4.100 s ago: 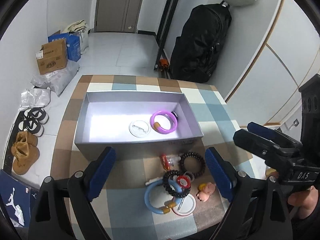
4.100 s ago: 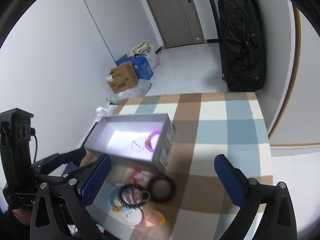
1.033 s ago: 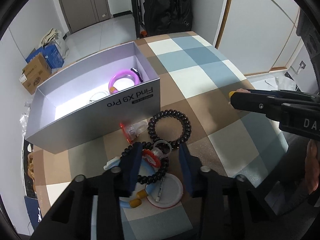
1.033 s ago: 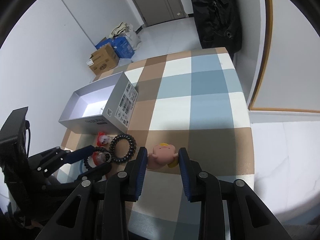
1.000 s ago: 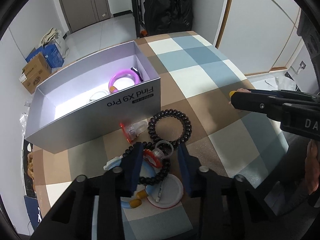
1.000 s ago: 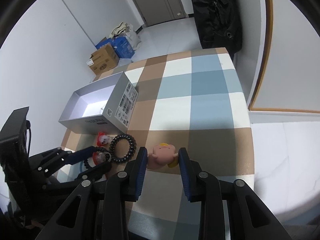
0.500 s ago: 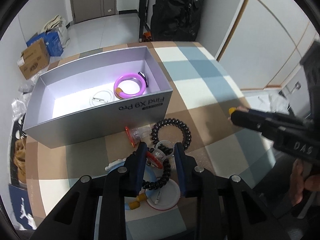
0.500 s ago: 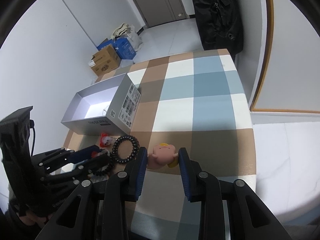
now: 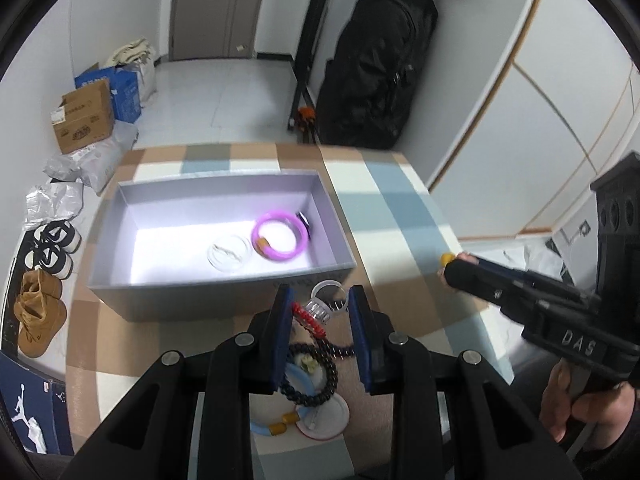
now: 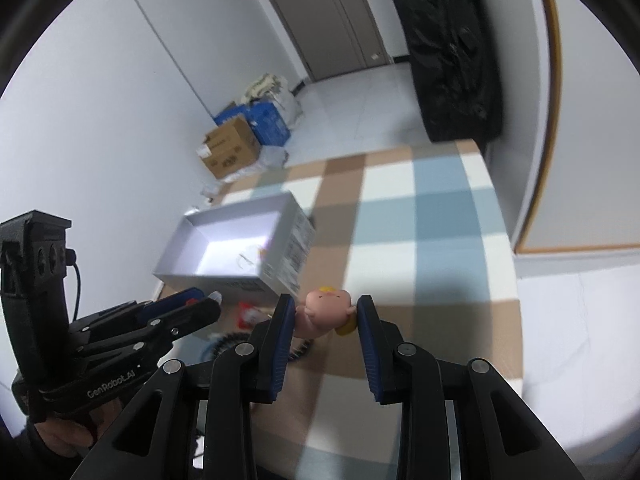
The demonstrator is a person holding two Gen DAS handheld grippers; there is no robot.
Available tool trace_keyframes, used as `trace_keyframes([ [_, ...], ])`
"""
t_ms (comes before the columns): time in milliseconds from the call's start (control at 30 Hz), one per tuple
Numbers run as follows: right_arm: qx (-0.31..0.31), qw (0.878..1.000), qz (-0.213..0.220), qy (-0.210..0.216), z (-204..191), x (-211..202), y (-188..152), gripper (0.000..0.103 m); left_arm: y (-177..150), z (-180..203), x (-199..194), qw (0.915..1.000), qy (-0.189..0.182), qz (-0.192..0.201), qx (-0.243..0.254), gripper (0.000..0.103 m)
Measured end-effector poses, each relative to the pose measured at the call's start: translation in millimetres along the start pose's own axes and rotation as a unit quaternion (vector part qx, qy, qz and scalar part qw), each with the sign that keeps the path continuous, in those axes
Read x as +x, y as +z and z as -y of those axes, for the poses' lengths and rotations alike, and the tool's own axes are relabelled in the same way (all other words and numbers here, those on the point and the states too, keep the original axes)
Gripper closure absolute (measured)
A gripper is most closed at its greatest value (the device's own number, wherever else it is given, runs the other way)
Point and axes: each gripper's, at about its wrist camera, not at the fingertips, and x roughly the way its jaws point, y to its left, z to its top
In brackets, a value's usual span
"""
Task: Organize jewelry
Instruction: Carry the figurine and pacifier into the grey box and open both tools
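Observation:
My left gripper [image 9: 320, 305] is shut on a red bead bracelet [image 9: 306, 317] with a clear plastic ring [image 9: 325, 295] attached, held just above the near wall of the open grey box [image 9: 120, 240]. Inside the box lie a purple bangle [image 9: 280, 236] and a clear round lid [image 9: 230, 254]. Under the fingers a black bead bracelet [image 9: 316, 378], a blue bangle [image 9: 276, 424] and a red-rimmed white dish [image 9: 326, 420] rest on the checked cloth. My right gripper [image 10: 324, 320] is shut on a pink doll charm [image 10: 326, 308], raised off the table to the right of the box [image 10: 240, 248].
The checked table [image 9: 400, 216] ends near a white wall at the right. A big black bag [image 9: 376, 72] stands behind it. Cardboard boxes [image 9: 82, 120], bags and shoes [image 9: 38, 316] lie on the floor at the left. A red clip [image 10: 248, 314] sits before the box.
The left gripper has risen and rolled, carrying the red bracelet from the pile up toward the box. The right gripper has risen a little with the doll charm.

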Motion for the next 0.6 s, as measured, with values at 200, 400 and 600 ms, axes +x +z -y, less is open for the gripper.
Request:
trace_keyframes([
  [200, -0.026, 0.999, 0.015, 0.018, -21.3, 3.3, 10.8, 0.072, 16.0, -16.0, -7.1, 0.999, -0.011, 0.026, -0.034, 0.08],
  [400, -0.036, 0.998, 0.026, 0.034, -37.1, 9.8, 24.2, 0.072, 28.4, -28.1, -9.1, 0.998, -0.016, 0.039, -0.047, 0.08],
  [600, -0.048, 0.997, 0.035, 0.052, -51.3, 19.4, 40.5, 0.072, 38.5, -42.0, 1.7, 0.9979, -0.005, 0.038, -0.052, 0.08],
])
